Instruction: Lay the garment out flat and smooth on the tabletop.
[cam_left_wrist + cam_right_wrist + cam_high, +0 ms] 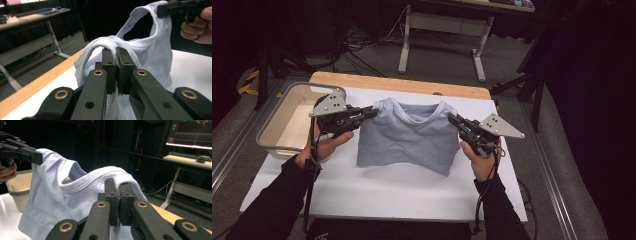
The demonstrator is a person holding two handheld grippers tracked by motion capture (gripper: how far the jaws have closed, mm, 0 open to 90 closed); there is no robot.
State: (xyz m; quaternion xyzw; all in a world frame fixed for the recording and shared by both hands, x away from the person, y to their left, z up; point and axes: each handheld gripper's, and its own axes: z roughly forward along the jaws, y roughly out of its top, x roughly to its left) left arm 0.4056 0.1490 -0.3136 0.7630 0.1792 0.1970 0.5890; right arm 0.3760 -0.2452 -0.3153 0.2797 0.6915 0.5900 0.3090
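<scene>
1. The bin [287,125] sits on the table [377,195] outboard of the left gripper [373,111], just behind its body. It lies within easy reach, probably as the place for the garment.
2. The left gripper is clamped on the top [409,137] at one shoulder strap. In the left gripper view the ribbed edge [113,53] runs up between the two pads and folds over their tips, so the fingers are narrow and pinch cloth. Gripping at the strap lets the rest hang free below.
3. The top hangs between the two sets of fingers, spread flat and facing the person. Its neckline sags in the gap between them and its lower hem rests on or just above the table; I cannot tell which. Held at both shoulders, it stays open and uncreased, which I judge suits a fold or a lift into the bin.
4. The right gripper [452,119] pinches the other strap. In the right gripper view the knit band [117,176] arches over the closed pads and drops between them, so these fingers too are narrow and holding cloth.
5. Both grippers point inward toward each other at about the same height, which keeps the top level.
</scene>
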